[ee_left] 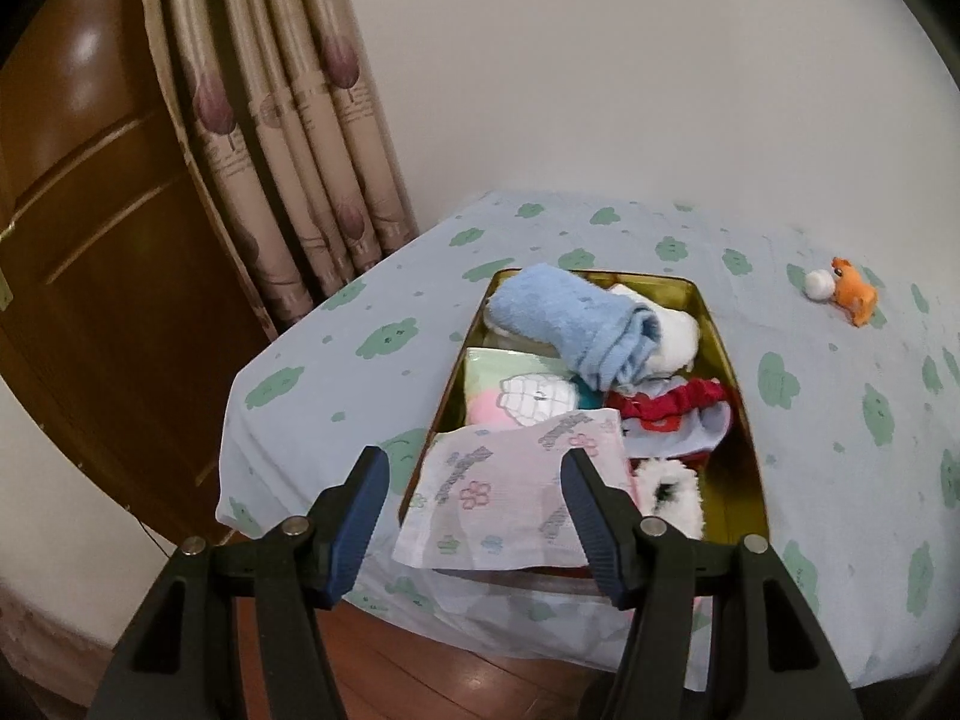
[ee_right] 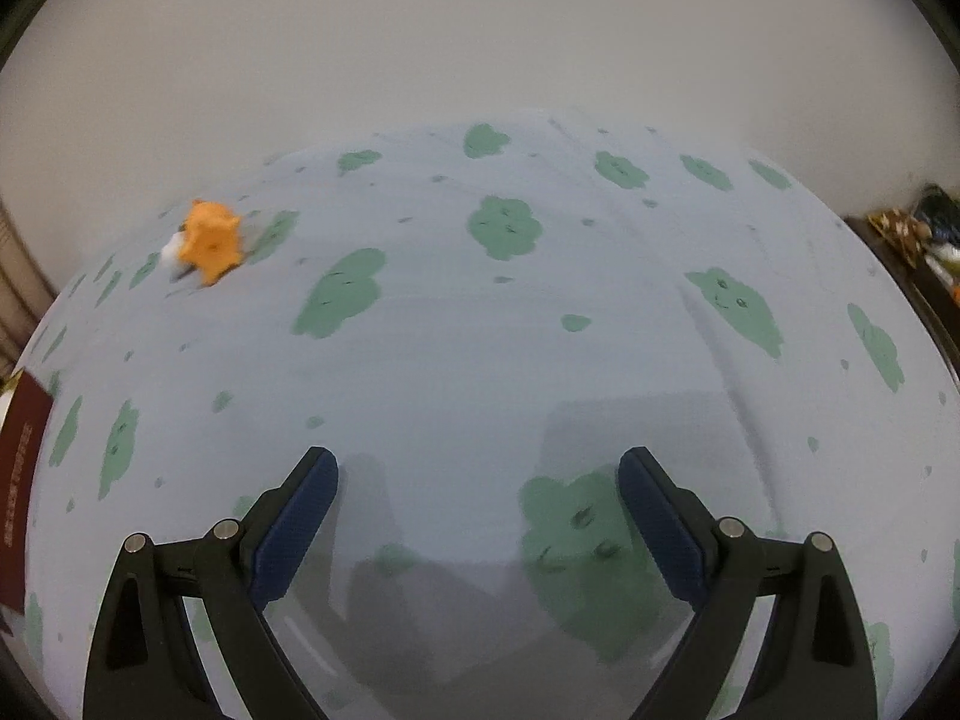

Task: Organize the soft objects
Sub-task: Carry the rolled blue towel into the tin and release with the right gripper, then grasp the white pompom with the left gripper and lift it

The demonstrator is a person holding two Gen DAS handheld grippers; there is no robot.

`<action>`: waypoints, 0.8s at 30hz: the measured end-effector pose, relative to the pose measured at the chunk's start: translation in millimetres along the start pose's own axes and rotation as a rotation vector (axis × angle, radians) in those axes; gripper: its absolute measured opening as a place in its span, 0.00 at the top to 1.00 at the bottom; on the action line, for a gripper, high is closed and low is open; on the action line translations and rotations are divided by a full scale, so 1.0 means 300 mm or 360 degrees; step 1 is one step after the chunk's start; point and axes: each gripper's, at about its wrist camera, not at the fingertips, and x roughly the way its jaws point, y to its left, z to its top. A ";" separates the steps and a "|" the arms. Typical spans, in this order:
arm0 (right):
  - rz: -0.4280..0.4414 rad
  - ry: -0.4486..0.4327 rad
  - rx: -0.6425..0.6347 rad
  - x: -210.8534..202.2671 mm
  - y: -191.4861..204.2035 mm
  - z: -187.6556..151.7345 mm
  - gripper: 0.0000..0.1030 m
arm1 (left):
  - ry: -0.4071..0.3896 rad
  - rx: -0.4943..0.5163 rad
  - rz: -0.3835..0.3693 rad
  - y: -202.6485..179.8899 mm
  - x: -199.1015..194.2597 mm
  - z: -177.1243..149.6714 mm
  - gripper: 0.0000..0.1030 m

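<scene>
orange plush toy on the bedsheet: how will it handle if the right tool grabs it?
The orange plush toy looks small and stuffed, so probably light and squashy under the pads. Its white pom-pom end may flop or roll it sideways. Lying on a soft bedsheet, it likely sinks slightly when pressed rather than sliding.

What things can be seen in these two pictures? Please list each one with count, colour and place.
tin box: 1, gold, on the bed
towel: 1, light blue, rolled, far end of the box
tissue pack: 1, white with flowers, near end, overhanging the rim
red cloth: 1, red, right side of the box
toy animal: 1, orange and white, on the sheet, outside the box
bed sheet: 1, pale blue with green clouds
curtain: 1, beige, left
door: 1, brown, far left
left gripper: open, empty
right gripper: open, empty
</scene>
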 end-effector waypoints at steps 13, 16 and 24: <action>0.0013 0.0018 -0.0054 0.013 0.020 -0.001 0.06 | -0.0009 0.0198 -0.0129 -0.252 -0.040 0.052 0.40; 0.0019 0.0025 -0.0058 0.016 0.021 -0.001 0.05 | 0.0015 0.0257 -0.0198 -0.354 -0.027 0.080 0.40; 0.0056 0.0028 -0.0064 0.014 0.023 -0.002 0.02 | 0.0324 0.0275 -0.0450 -0.613 0.135 0.193 0.40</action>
